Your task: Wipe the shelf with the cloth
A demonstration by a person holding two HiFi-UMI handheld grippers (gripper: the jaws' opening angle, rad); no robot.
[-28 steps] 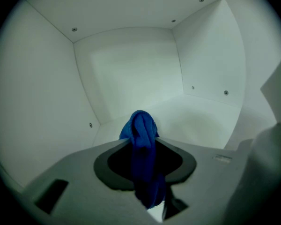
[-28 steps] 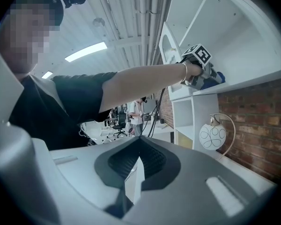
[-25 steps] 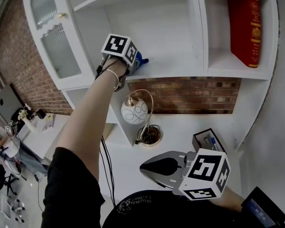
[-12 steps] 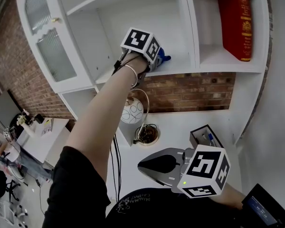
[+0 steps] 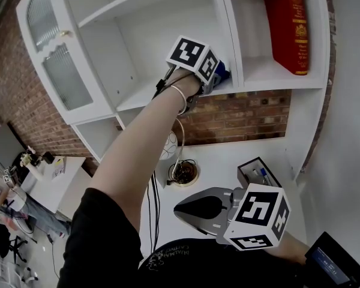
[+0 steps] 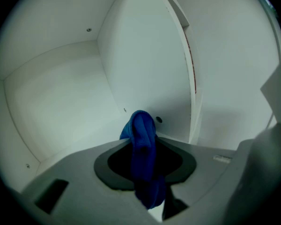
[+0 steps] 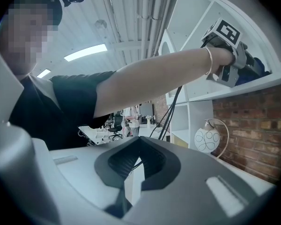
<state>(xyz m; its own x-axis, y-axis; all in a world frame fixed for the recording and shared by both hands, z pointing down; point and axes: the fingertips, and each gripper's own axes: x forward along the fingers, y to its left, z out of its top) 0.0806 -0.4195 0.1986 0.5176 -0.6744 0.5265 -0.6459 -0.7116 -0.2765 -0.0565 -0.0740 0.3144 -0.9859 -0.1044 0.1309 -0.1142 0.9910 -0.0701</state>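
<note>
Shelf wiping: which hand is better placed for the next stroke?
Left. The left gripper is shut on the blue cloth, up at the shelf. The right gripper is shut, empty, low over the desk.

A red hardcover book with gilt lettering (image 5: 285,26) stands upright at upper right. Below it runs a red brick wall (image 5: 240,119). On the white counter (image 5: 222,161) sit a white patterned globe lamp (image 7: 207,139) and, apart, a black open box (image 5: 256,174).
</note>
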